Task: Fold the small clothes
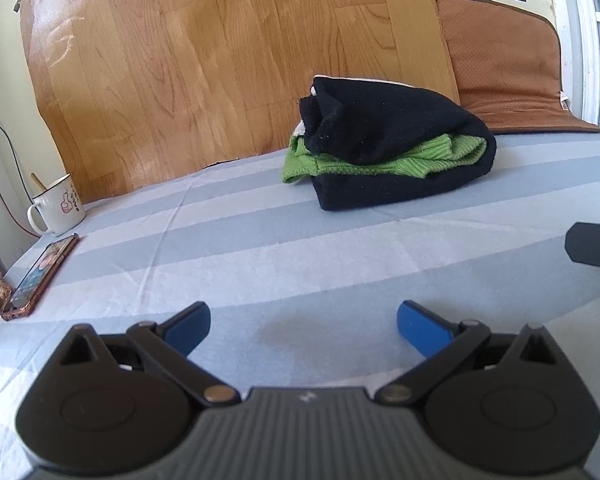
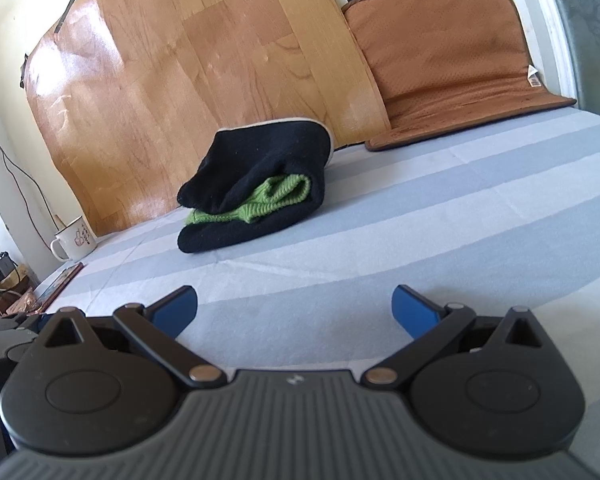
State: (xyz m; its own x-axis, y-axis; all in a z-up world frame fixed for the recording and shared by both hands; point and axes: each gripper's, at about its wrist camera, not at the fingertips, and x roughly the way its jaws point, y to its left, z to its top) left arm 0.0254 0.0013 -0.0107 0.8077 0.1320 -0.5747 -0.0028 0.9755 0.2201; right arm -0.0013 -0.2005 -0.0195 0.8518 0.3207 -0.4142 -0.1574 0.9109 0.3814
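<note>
A folded black garment [image 1: 396, 140] with a green ribbed knit part [image 1: 384, 160] tucked inside lies on the striped grey-blue cloth [image 1: 300, 264], toward the back. It also shows in the right wrist view [image 2: 260, 192], green part [image 2: 268, 200] in the fold. My left gripper [image 1: 304, 326] is open and empty, low over the cloth, well short of the garment. My right gripper [image 2: 294, 310] is open and empty, also short of it. Part of the right gripper [image 1: 594, 246] shows at the right edge of the left wrist view.
A white mug [image 1: 58, 210] and a phone [image 1: 40, 276] sit at the left edge. A wood-pattern sheet [image 1: 228, 60] leans on the back wall. A brown mat [image 2: 452, 64] lies at the back right. Cables and clutter [image 2: 4, 284] lie left of the table.
</note>
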